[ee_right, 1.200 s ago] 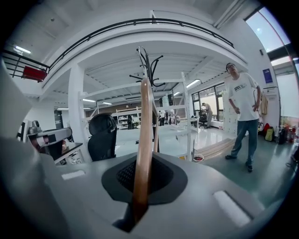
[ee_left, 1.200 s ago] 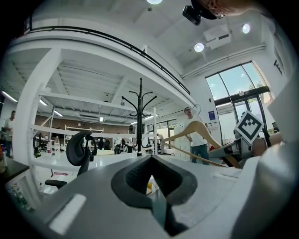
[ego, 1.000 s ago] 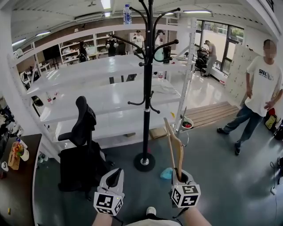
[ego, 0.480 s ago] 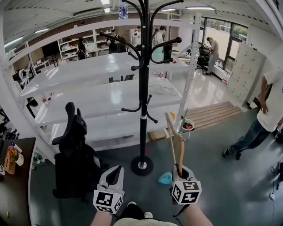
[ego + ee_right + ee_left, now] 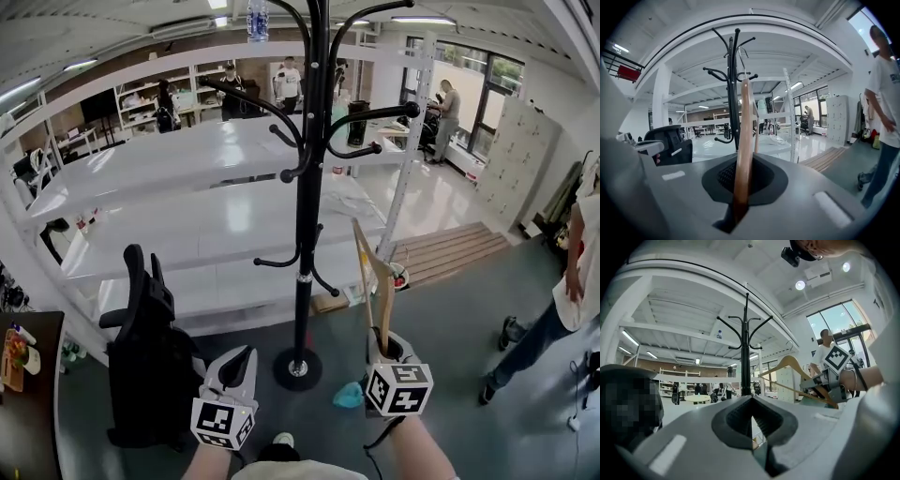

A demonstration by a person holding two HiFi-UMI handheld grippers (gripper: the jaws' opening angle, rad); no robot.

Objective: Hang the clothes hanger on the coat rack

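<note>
The black coat rack [image 5: 306,187] stands straight ahead, its round base [image 5: 297,368] on the grey floor and its curved hooks spreading at the top. My right gripper [image 5: 384,345] is shut on a wooden clothes hanger [image 5: 373,286], which points up just right of the pole. In the right gripper view the hanger [image 5: 742,136] rises from the closed jaws, with the rack [image 5: 733,84] behind it. My left gripper [image 5: 246,354] is shut and holds nothing, low and left of the base. The left gripper view shows the rack [image 5: 746,352] and the hanger [image 5: 790,373].
A black office chair [image 5: 141,356] stands left of the rack. White shelving [image 5: 187,187] runs behind it. A person [image 5: 581,272] stands at the right edge. A teal object [image 5: 349,394] lies on the floor by the base. A dark table [image 5: 23,375] is at far left.
The rack has come closer and stands larger in view. The person on the right has shifted toward the frame's edge. Both grippers keep their holds and places.
</note>
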